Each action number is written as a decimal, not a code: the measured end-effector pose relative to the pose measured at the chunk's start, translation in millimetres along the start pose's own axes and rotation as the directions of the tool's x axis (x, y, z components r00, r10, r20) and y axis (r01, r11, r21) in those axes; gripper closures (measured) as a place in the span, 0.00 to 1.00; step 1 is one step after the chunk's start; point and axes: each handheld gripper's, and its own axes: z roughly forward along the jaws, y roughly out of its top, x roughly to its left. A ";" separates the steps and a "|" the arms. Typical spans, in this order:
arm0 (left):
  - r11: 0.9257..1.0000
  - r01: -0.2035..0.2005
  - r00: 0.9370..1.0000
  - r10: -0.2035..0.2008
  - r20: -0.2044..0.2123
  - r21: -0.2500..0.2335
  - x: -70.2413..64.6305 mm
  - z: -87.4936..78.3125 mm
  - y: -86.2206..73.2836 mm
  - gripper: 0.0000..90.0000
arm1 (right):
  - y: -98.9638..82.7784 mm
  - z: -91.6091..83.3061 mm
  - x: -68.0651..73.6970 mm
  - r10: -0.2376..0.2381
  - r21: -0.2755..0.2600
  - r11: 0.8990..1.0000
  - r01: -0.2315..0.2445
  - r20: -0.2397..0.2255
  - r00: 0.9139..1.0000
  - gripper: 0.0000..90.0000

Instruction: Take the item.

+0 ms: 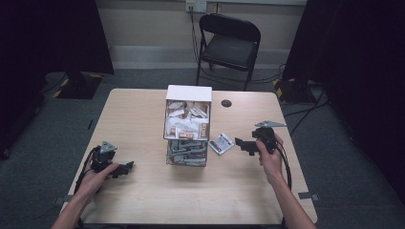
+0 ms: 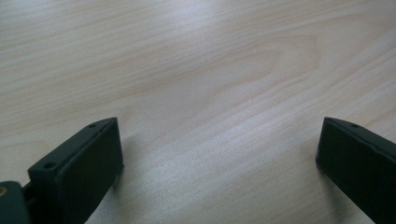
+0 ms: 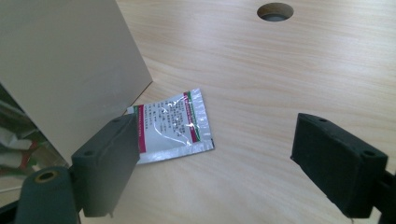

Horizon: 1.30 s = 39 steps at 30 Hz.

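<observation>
Left gripper [image 1: 125, 168] resting wide open over bare table [image 1: 143, 200] at near left, right gripper [image 1: 241, 143] gaping wide right of box [image 1: 188, 114], sachet [image 3: 170, 126] lying flat between them, its near corner hiding behind one jaw, print too small to read

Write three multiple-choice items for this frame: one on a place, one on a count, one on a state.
1. Where does the loose sachet lie?
A. inside the box
B. on the table right of the box
C. on the chair

2. How many loose sachets lie on the table?
A. one
B. three
C. five

3. How does the right hand-held gripper stand?
A. shut on the sachet
B. shut, empty
C. open, empty

Key: B, the high view shows it flat beside the box; A, a single packet lies outside; C, its jaws stand apart above bare wood.
</observation>
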 end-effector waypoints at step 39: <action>1.000 0.002 1.000 -0.002 -0.001 0.000 0.0 0.1 0.1 0.00 | -85.2 -79.2 -23.1 0.053 0.078 0.994 -0.070 0.201 0.978 0.16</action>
